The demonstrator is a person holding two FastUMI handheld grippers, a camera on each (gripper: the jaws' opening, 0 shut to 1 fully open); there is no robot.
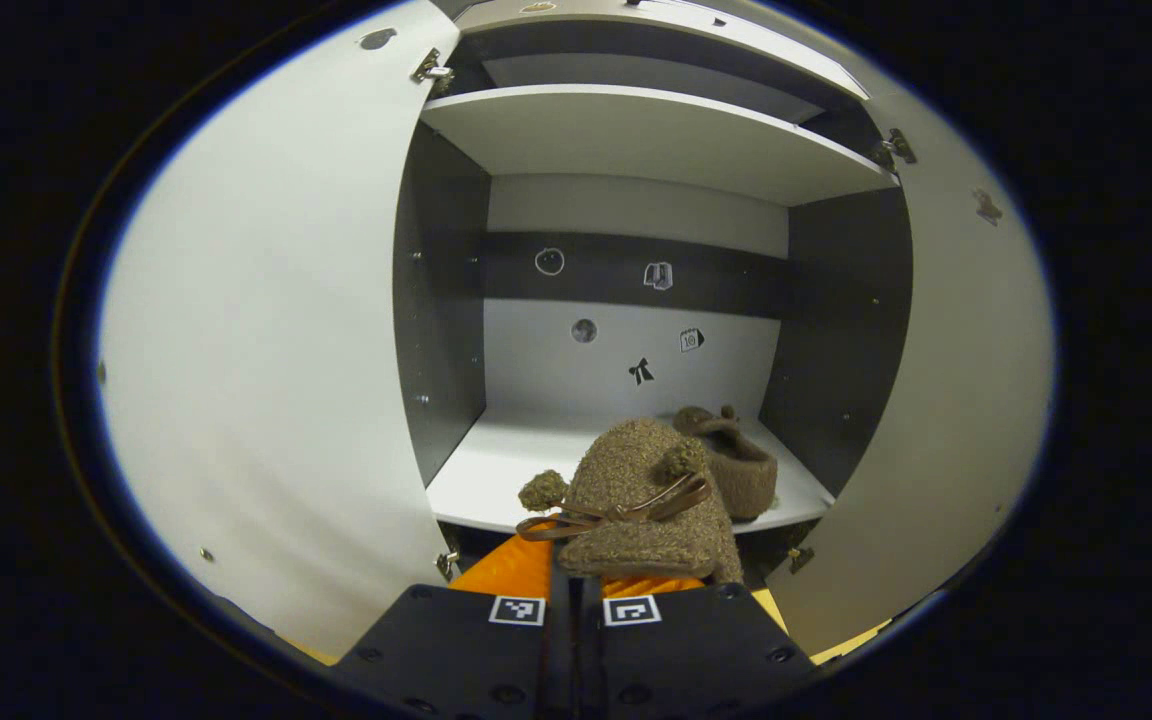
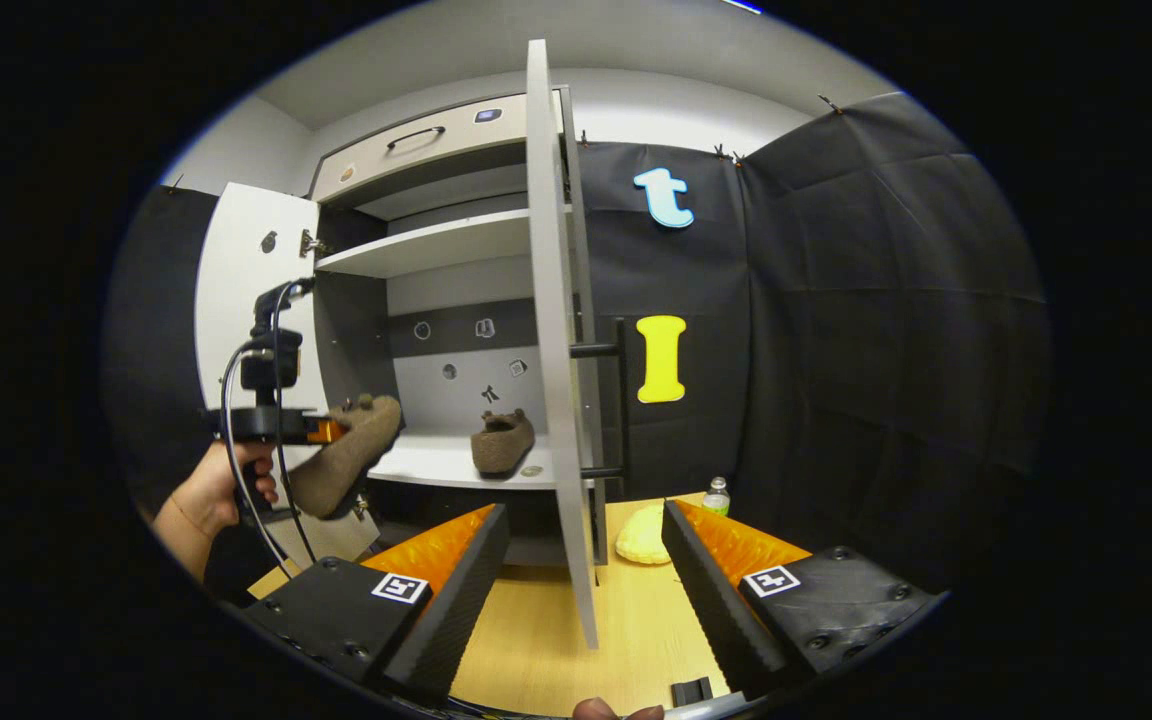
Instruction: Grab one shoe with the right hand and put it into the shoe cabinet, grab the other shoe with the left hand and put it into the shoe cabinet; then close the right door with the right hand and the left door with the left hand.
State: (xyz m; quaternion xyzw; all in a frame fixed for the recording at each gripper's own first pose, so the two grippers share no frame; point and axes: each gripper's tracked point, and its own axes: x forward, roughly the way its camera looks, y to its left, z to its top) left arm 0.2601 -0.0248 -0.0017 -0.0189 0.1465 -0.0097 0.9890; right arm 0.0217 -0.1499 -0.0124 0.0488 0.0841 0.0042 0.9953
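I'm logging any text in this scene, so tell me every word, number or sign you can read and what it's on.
No text reads clearly.
Stickers on the back of the cabinet: small pictures; one may carry a number, too blurred to read.
Square markers: black-and-white patterns, no words.
Bottle label: too small to read.

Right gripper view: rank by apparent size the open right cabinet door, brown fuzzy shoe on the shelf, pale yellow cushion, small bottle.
1. Open right cabinet door
2. Pale yellow cushion and brown fuzzy shoe on the shelf: look alike
3. Small bottle
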